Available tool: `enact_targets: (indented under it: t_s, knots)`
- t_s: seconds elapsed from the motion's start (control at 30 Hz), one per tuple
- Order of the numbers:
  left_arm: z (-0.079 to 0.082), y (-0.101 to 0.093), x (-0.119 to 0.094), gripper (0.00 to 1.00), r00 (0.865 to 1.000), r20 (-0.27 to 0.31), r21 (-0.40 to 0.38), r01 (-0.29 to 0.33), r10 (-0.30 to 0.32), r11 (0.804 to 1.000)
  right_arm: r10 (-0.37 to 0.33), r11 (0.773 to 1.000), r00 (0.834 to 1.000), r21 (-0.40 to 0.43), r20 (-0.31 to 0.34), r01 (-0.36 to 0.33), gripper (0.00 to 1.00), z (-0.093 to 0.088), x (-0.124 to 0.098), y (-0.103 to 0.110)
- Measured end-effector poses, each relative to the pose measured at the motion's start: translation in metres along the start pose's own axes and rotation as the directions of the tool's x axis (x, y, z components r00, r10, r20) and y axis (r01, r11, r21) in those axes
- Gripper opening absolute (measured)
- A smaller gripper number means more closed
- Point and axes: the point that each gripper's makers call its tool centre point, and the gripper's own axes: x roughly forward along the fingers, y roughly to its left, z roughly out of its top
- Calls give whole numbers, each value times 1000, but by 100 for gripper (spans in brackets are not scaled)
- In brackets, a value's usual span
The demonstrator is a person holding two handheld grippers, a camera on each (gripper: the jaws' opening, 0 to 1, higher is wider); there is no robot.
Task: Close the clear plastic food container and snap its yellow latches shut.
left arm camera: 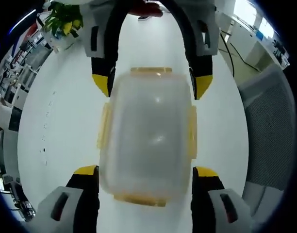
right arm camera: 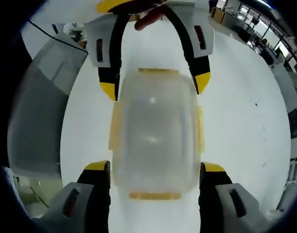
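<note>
Between my left gripper (left arm camera: pixel 146 177), jaws apart and straddling its near end, and my right gripper (right arm camera: pixel 156 174), equally spread at the opposite end, sits the clear plastic container (left arm camera: pixel 147 133) on the white table (left arm camera: pixel 66 126). The lid is on; the yellow latches (left arm camera: pixel 104 127) look splayed outward, not snapped. I judge it empty, light, thin-walled and slippery, so I'd press each latch at its middle while bracing the far side.
</note>
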Motion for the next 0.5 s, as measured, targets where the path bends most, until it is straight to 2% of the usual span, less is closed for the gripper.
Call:
enact_targets:
  t_s: [0.13,0.5]
  knots:
    - [0,3,-1,72,1000,0,-9,-18,18,1000,15,1000,1000,15,9,-15,71,0,0,2]
    - [0,0,0,71,1000,-16,-25,-23,23,999,10,1000,999,16,52,-11,69,1,1,4]
